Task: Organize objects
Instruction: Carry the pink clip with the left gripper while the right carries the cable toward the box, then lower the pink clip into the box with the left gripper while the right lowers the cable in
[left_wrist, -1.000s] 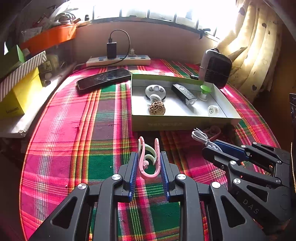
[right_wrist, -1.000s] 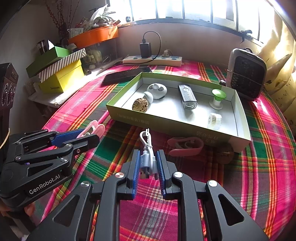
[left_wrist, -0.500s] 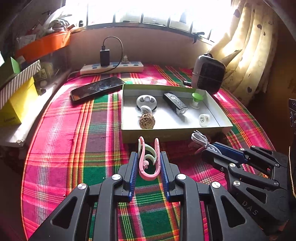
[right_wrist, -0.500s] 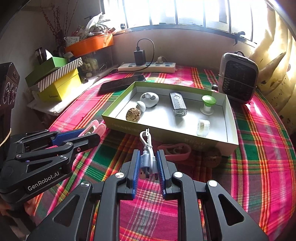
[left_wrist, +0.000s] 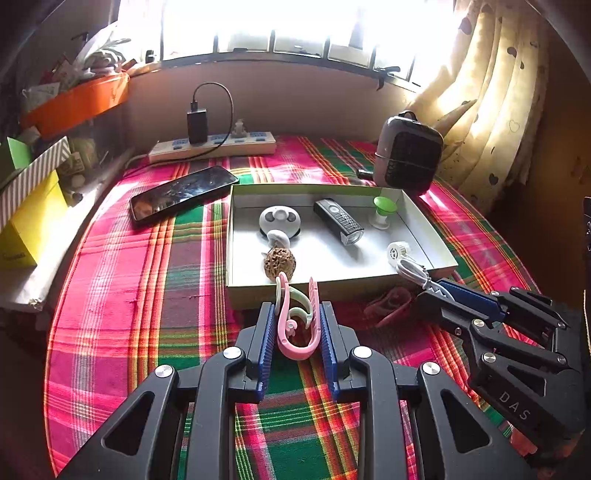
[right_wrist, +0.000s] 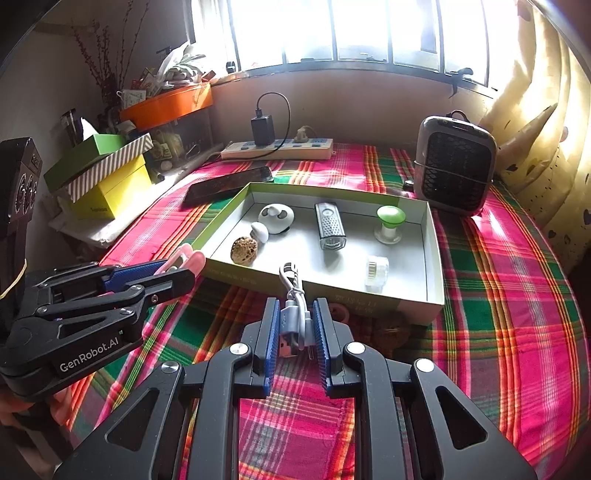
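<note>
We are seeing the left gripper (left_wrist: 297, 321) pinching a pink clip (left_wrist: 295, 325), its two blue pads pressing on the clip's outer sides, so the jaws are standing only as far apart as the clip is wide. The clip is sitting upright between the pads, its open end pointing toward the tray (left_wrist: 236, 295), and it is being held above the plaid tablecloth (left_wrist: 147, 295), just in front of the tray's near wall.

The right gripper (right_wrist: 295, 325) is squeezing a bundled white USB cable (right_wrist: 293, 314), pads nearly together against the coil, with the plug hanging at the lower left of the bundle and a loop of cable sticking out past the fingertips toward the tray.

Inside the tray we are finding a walnut (right_wrist: 243, 250), a white earbud case (right_wrist: 276, 218), a dark bike light (right_wrist: 330, 226), a green-topped knob (right_wrist: 390, 219) and a small white cylinder (right_wrist: 376, 269). Another pink clip (left_wrist: 388, 306) is lying on the cloth beside the tray's near wall, and a brown nut (right_wrist: 392, 332) is resting near it.
</note>
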